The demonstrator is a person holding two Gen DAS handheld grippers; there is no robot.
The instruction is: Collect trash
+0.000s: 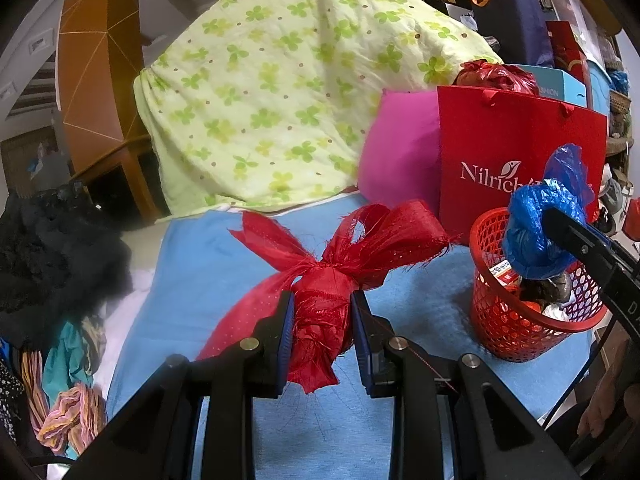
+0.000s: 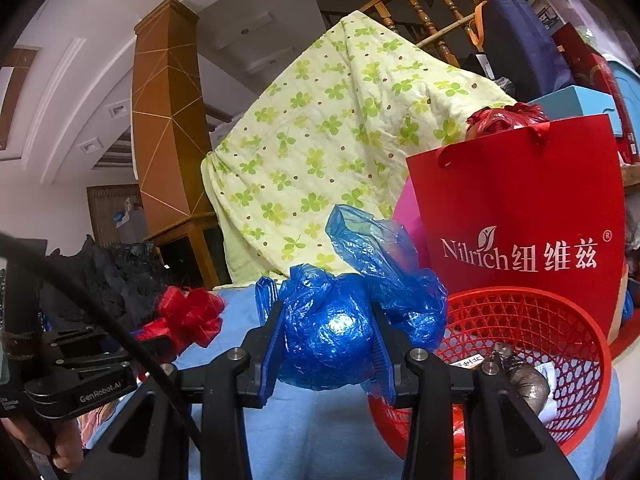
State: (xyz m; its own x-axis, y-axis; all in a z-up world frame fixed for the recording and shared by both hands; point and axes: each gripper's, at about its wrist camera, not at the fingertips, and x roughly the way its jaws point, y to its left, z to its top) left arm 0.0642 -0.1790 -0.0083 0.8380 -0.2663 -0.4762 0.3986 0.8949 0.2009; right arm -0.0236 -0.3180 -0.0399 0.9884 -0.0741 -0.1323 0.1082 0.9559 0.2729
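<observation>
Holding both at once, you had the right gripper (image 2: 326,340) clamped on the blue bag wad (image 2: 332,332) at the red basket (image 2: 560,320) rim, the left gripper (image 1: 322,332) pinching the red fabric bundle (image 1: 324,304) over the blue sheet (image 1: 208,264). That slick plastic could've slipped and missed the basket.

The red frayed cloth bundle (image 1: 324,304) looks rough and woven, with loose threads. The crinkly blue plastic bag (image 2: 332,328) is thin and shiny. The red plastic mesh basket (image 2: 532,320) is smooth and hard. The red paper shopping bag (image 2: 516,200) looks matt. The light blue cloth cover (image 1: 224,264) looks soft.
</observation>
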